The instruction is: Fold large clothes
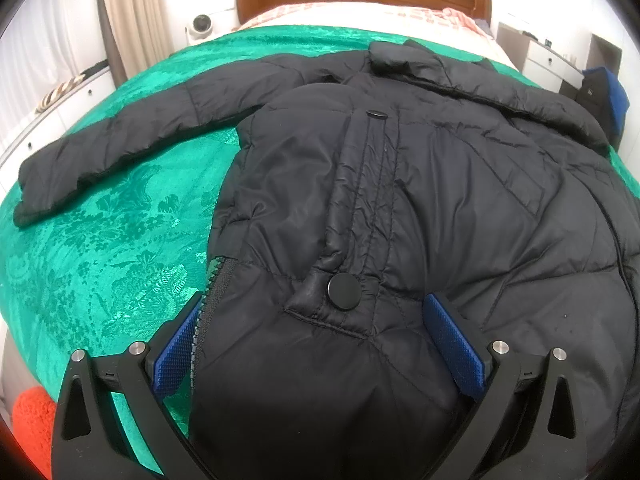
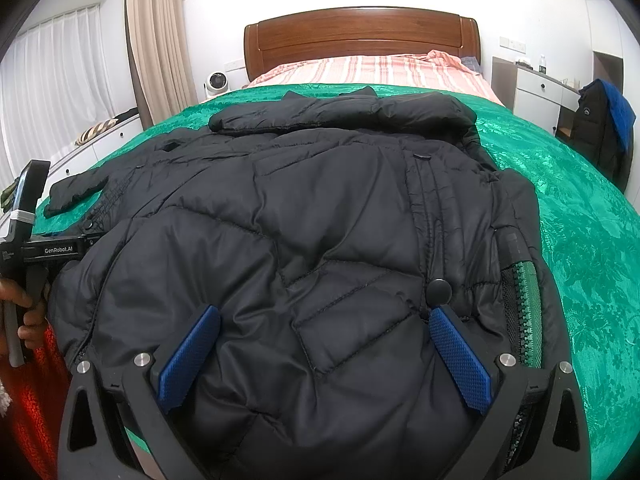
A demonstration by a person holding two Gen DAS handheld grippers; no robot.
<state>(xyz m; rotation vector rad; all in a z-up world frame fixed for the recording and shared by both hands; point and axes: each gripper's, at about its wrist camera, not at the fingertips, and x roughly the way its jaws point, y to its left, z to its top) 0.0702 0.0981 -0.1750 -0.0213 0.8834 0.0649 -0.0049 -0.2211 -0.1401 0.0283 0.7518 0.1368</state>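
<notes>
Left wrist view has your left gripper (image 1: 316, 344) low over the hem of the black jacket (image 1: 400, 200), jaws spread wide with the blue pads (image 1: 454, 344) either side of the hem and nothing pinched between them. Your right gripper (image 2: 324, 354) sits the same way in the right wrist view: jaws apart, pads (image 2: 188, 356) resting on or just above the quilted fabric near the hem, grasping nothing.

You have the jacket lying front up on the green cover (image 1: 100, 260) of the bed (image 2: 360, 36), collar toward the headboard, hem toward you. One sleeve (image 1: 112, 152) lies stretched out flat across the cover to the left, not yet folded in. The other sleeve (image 2: 340, 114) seems to lie across the upper chest below the collar, though the fisheye bends that part and you should not lean on it. The front looks closed at the snaps (image 1: 344, 290), while a run of zipper (image 2: 524, 312) shows open along the right edge near the hem.

So you are early: the jacket is spread and roughly smoothed, at most one sleeve is in. Left for you are the outstretched sleeve, the side folds, and bringing hem to collar. Your left hand (image 2: 24, 316) is visible on its handle at the edge.
</notes>
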